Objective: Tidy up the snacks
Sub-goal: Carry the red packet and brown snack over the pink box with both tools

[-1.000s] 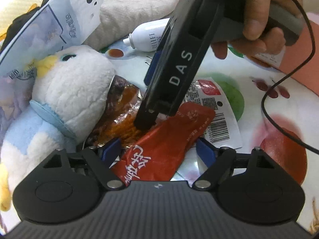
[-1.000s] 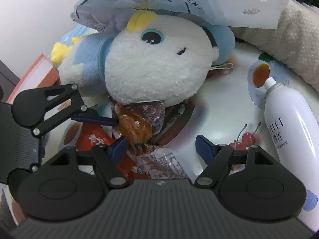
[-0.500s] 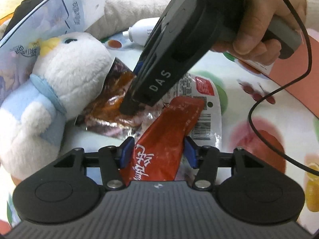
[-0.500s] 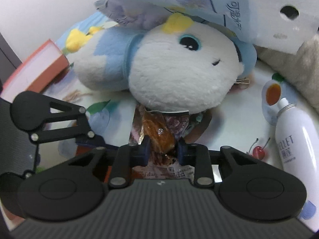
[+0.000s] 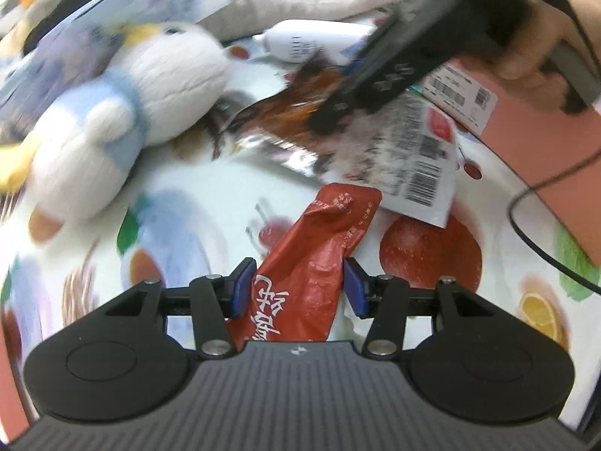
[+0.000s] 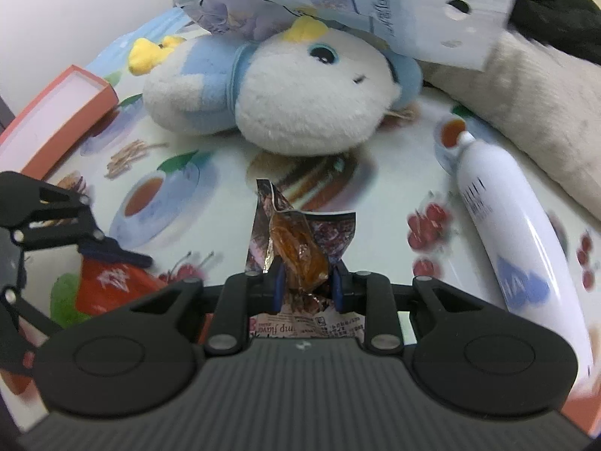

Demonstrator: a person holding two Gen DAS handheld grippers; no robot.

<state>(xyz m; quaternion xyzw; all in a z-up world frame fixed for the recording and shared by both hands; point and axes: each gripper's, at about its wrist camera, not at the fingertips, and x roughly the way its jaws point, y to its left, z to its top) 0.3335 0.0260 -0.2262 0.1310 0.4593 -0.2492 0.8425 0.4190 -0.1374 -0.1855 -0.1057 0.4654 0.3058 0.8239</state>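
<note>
Two snack packets are in your grip at once: your left gripper (image 5: 296,289) is closing, its pads pressed on the red packet (image 5: 319,255), while your right gripper (image 6: 306,285) stands narrowed and clamped on the clear packet of brown snack (image 6: 300,251), both just above the fruit-print tablecloth (image 6: 375,203), near the plush toy (image 6: 293,97). The pick-up step looks done; next, carry both clear of the plush and white bottle (image 6: 514,248), set them down together

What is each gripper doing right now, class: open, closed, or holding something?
Left gripper: closing on the red snack packet.
Right gripper: closed on the brown snack packet.
</note>
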